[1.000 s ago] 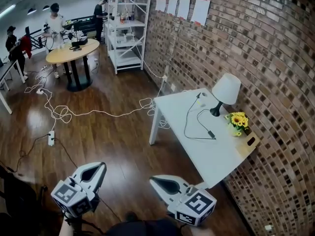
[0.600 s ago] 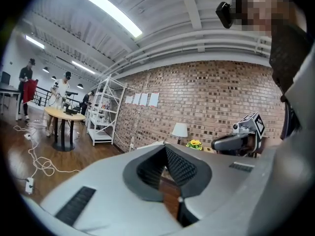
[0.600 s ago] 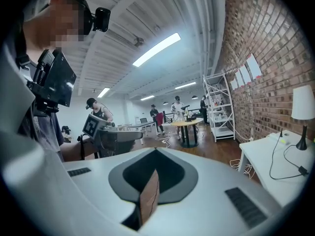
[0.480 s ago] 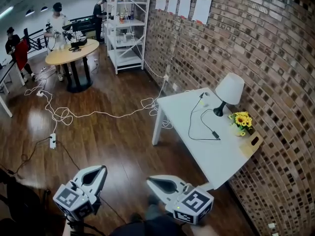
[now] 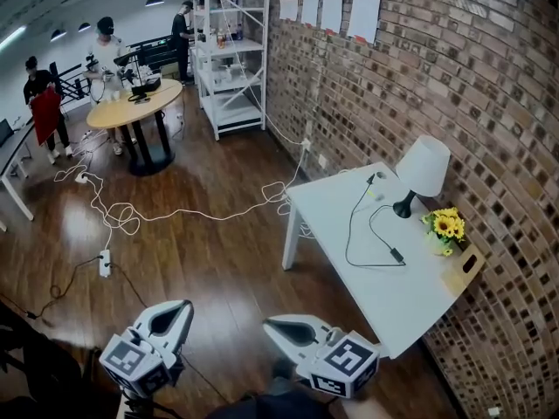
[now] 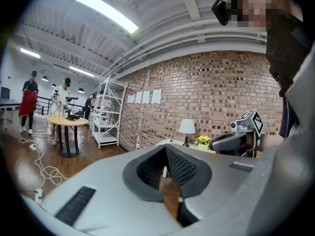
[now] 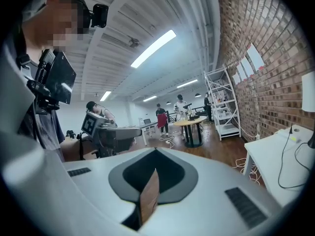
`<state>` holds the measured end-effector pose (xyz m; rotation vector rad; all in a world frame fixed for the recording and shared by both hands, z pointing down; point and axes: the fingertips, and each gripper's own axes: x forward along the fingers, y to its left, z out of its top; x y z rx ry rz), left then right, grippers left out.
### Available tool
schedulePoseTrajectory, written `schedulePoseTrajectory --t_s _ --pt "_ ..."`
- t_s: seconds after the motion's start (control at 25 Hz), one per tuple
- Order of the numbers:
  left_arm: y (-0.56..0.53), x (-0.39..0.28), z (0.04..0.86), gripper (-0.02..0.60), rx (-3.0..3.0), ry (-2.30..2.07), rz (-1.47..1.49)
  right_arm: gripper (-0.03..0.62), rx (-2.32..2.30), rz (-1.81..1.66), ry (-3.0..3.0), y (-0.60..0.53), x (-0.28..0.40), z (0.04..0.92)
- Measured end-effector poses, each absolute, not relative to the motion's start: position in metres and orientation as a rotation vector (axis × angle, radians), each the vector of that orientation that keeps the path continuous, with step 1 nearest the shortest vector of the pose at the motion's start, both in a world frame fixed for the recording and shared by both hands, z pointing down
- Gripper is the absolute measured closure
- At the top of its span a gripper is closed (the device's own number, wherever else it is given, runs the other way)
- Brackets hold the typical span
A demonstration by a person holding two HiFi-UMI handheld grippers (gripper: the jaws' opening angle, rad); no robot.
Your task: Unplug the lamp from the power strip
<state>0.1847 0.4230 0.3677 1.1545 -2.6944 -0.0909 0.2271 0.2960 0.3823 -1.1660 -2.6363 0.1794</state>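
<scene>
A white-shaded lamp (image 5: pixel 422 168) stands at the far right of a white table (image 5: pixel 389 295), against the brick wall. Its black cord (image 5: pixel 354 230) loops over the tabletop toward a small white power strip (image 5: pixel 376 179) at the table's far edge; a black plug end (image 5: pixel 396 256) lies mid-table. My left gripper (image 5: pixel 175 306) and right gripper (image 5: pixel 272 326) hang low over the wooden floor, well short of the table, both shut and empty. The left gripper view looks past its jaws (image 6: pixel 166 156) to the lamp (image 6: pixel 187 127). The right gripper view shows its jaws (image 7: pixel 155 156) and the table (image 7: pixel 275 156).
Yellow sunflowers (image 5: pixel 446 226) and a wooden tray (image 5: pixel 463 271) sit by the lamp. White cables (image 5: pixel 175 212) and a floor power strip (image 5: pixel 105 263) trail across the floor. A round table (image 5: pixel 131 112), shelving (image 5: pixel 227 59) and several people stand at the back.
The head view has shifted, so the table and lamp sit a little further right and lower in frame. Both grippers stay shut and low, barely moved.
</scene>
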Motion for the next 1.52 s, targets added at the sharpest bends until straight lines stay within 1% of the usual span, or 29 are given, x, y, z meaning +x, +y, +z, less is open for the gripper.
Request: schedulePoseTrajectory --t_s 0.16,0.32,0.52,0.76,0.92,1.16,1.32,1.52 --pt "0.403 0.155 0.362 0.569 1.154 -2.71 -0.061 0.591 -1.195 0.176 -2.625 0.281 0.2 0.381" --pt "0.398 0.126 0.374 0.569 1.147 -2.746 0.043 0.591 -1.239 0.153 -2.607 0.27 0.177 0.382" --pt "0.366 0.104 0.365 0.569 1.121 -2.704 0.005 0.591 -1.276 0.168 -2.583 0.25 0.15 0.387" --pt "0.334 0.073 0.366 0.568 1.12 -2.727 0.109 0.591 -1.307 0.205 -2.576 0.214 0.121 0.387" --pt "0.307 0.059 0.358 0.568 1.129 -2.74 0.14 0.591 -1.329 0.224 -2.592 0.192 0.105 0.384" --pt "0.277 0.054 0.357 0.568 1.11 -2.663 0.076 0.591 -1.348 0.278 -2.563 0.187 0.097 0.395" --pt "0.29 0.041 0.362 0.568 1.104 -2.692 0.138 0.591 -1.373 0.267 -2.536 0.197 0.089 0.398" --pt "0.316 0.027 0.366 0.568 1.092 -2.708 0.088 0.591 -1.397 0.232 -2.516 0.219 0.076 0.397"
